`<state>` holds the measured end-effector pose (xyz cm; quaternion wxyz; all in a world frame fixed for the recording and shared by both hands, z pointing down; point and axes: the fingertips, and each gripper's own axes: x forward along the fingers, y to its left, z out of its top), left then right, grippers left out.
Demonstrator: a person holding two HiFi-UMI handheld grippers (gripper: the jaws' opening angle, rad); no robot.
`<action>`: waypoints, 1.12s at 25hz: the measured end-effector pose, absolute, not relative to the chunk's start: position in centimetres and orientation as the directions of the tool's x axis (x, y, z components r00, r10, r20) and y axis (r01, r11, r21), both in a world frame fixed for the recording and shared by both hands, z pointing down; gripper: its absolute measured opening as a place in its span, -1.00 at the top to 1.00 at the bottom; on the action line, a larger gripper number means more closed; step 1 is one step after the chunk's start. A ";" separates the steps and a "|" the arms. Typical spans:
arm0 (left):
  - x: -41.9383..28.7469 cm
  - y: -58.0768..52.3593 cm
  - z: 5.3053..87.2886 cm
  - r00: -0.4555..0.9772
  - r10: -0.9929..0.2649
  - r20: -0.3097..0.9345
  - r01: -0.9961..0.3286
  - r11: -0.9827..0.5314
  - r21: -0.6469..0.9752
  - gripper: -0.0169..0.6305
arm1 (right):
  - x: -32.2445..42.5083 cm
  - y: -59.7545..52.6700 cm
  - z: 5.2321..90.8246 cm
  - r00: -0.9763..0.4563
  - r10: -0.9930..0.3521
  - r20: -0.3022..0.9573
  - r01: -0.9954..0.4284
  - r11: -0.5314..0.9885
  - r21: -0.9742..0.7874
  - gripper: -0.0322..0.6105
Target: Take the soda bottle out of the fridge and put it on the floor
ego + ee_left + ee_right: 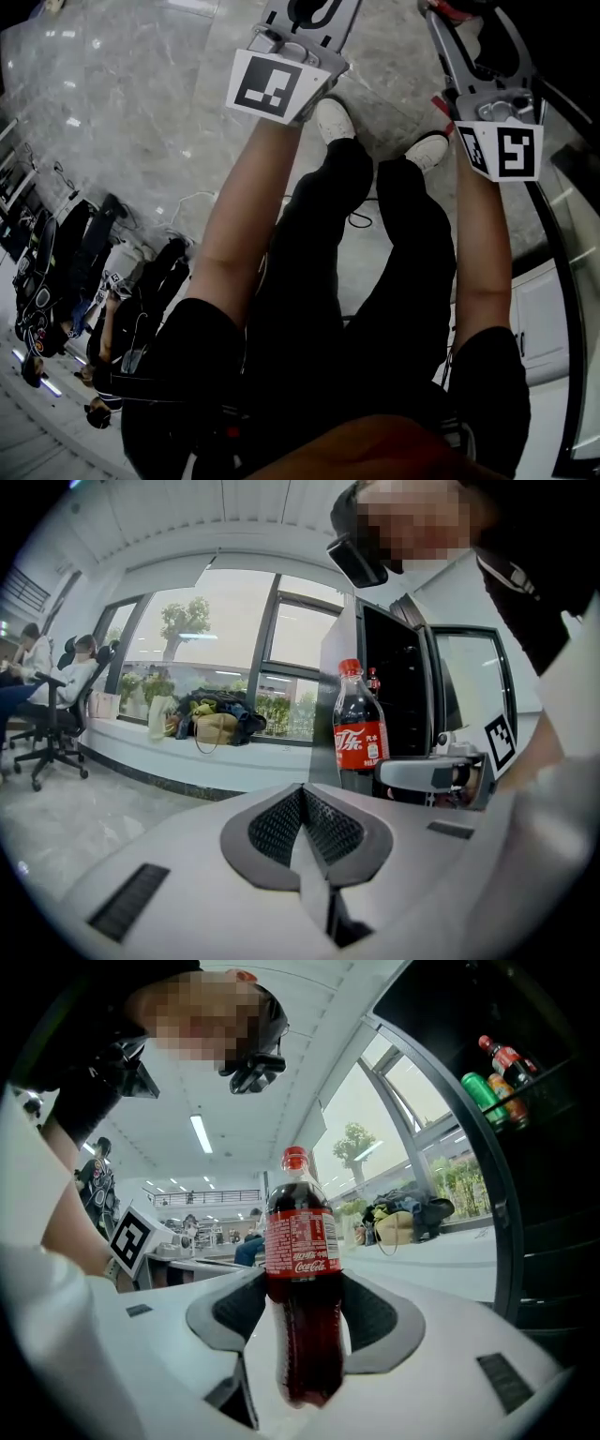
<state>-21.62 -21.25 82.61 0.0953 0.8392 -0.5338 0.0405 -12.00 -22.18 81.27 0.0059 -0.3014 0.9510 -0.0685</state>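
Holding the soda bottle upright in my right gripper, pads clamped on its lower body. My left gripper is pinched together on nothing. With the fridge off at 2 o'clock, it looks like the bottle's out. Next I'd lower it to the floor and let go.

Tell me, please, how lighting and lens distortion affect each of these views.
Head view: the floor carries soft glare, while the dark trousers lose detail. Left gripper view: strong fisheye bending, and the window is washed out by daylight. Right gripper view: same curvature; the soda bottle is sharp.
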 end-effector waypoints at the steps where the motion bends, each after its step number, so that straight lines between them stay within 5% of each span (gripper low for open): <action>1: -21.8 -21.2 83.9 0.426 -0.888 0.170 -0.904 -0.411 0.118 0.94 | -12.4 -22.1 82.7 -0.827 -0.561 0.032 -0.560 0.818 -0.132 0.10; 13: -24.8 -21.9 98.2 0.443 -0.866 0.232 -0.896 -0.432 0.098 0.94 | -16.1 -21.5 97.3 -0.946 -0.323 0.037 -0.325 0.940 -0.102 0.10; 28: -24.7 -21.6 111.2 0.521 -0.794 0.314 -0.853 -0.483 0.198 0.94 | -14.7 -18.7 114.9 -0.968 -0.239 0.074 -0.247 0.959 -0.137 0.10</action>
